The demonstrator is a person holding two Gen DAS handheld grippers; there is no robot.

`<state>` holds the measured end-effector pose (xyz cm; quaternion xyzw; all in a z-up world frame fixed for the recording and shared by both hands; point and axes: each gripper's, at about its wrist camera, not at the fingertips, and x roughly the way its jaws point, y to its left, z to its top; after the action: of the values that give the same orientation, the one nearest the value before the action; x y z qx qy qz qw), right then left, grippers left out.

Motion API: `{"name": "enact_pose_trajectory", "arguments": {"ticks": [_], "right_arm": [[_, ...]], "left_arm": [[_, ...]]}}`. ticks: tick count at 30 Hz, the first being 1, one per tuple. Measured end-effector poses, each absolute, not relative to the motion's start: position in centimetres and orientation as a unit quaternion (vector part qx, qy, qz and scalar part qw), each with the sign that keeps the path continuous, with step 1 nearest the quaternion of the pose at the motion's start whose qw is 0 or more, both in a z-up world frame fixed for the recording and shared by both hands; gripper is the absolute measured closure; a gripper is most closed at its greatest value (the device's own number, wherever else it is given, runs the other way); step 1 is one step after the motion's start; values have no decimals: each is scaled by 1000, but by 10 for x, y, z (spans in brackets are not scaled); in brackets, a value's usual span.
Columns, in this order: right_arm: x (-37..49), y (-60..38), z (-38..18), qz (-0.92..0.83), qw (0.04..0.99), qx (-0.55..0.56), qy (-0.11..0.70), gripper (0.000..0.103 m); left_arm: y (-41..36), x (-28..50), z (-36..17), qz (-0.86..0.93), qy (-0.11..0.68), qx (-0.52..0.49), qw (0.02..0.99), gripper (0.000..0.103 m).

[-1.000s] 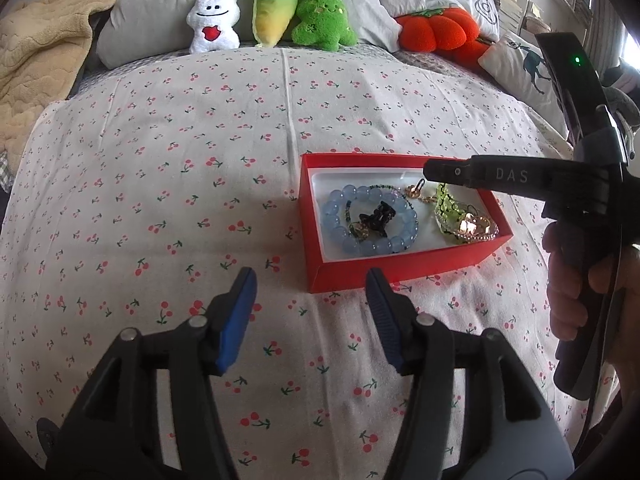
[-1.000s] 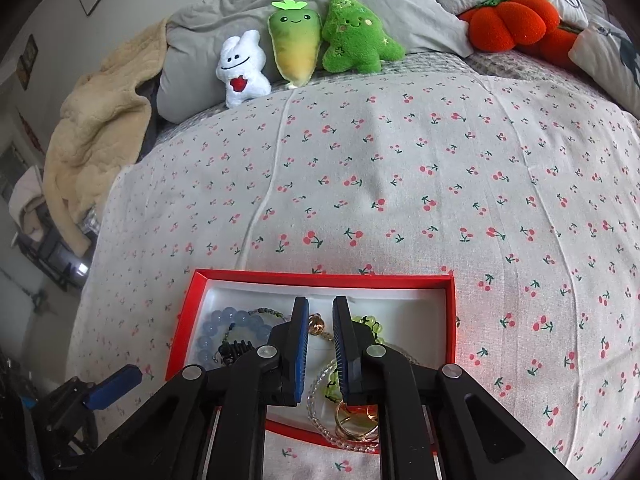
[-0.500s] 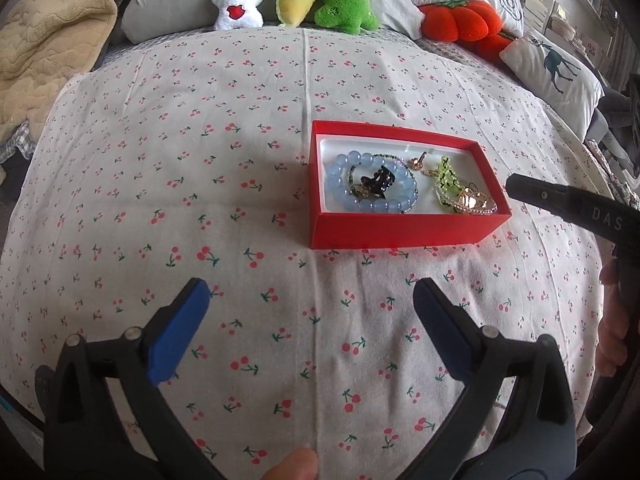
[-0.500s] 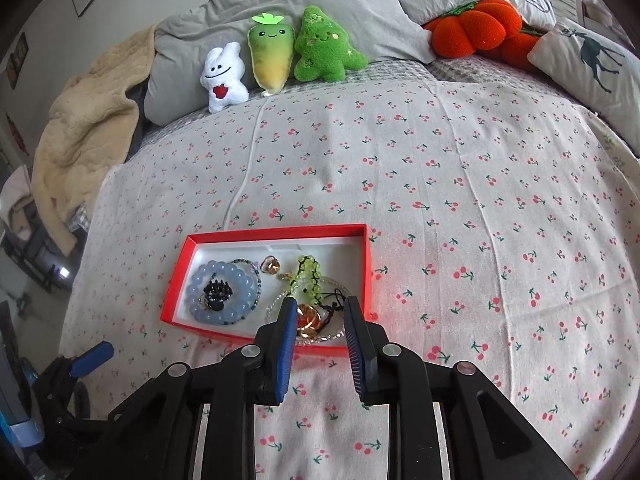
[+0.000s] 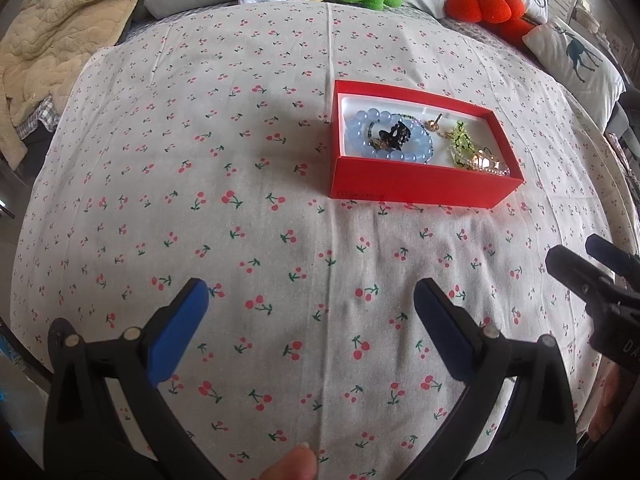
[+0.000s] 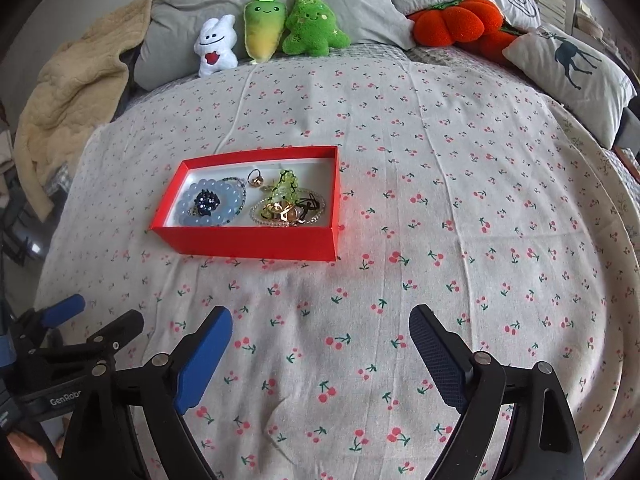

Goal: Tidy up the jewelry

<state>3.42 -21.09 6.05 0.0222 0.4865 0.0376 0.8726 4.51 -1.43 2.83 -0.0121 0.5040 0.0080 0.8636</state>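
Both grippers clear of the filled jewelry box

Left gripper [image 5: 310, 300] gapes wide, empty; right gripper [image 6: 320, 328], jaws just opening, holds nothing. Red box [image 6: 256, 242] sits mid-bed, long axis left-right, open top up. Withdraw slowly, keeping clear of it; the pieces inside seem settled, though small ones blur.

cherry-print bed [image 6: 440, 208] — red box [image 6: 256, 242], plush toys [image 6: 276, 28].

Open cherry-print bedspread [image 6: 460, 184] all around red box [image 6: 256, 244]; plush toys [image 6: 276, 28] well behind.
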Motion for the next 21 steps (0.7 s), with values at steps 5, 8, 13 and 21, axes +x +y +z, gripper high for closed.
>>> {"name": "enact_pose_trajectory", "arguments": {"ticks": [5,8,13,21], "right_arm": [[28,-201,54,43,864,9,501,11],[27,-197,52,46,861,4,506,11],[26,-196,53,43,861,6,506,11],[27,-196,52,37,861,7,508,11]], "left_arm": [[-16,41,28,9,508,-6,861,1],[-17,38,28,9,509,-1,861,1],[-16,37,27,11,511,-1,859,1],[-17,36,26,10,512,7,859,1]]}}
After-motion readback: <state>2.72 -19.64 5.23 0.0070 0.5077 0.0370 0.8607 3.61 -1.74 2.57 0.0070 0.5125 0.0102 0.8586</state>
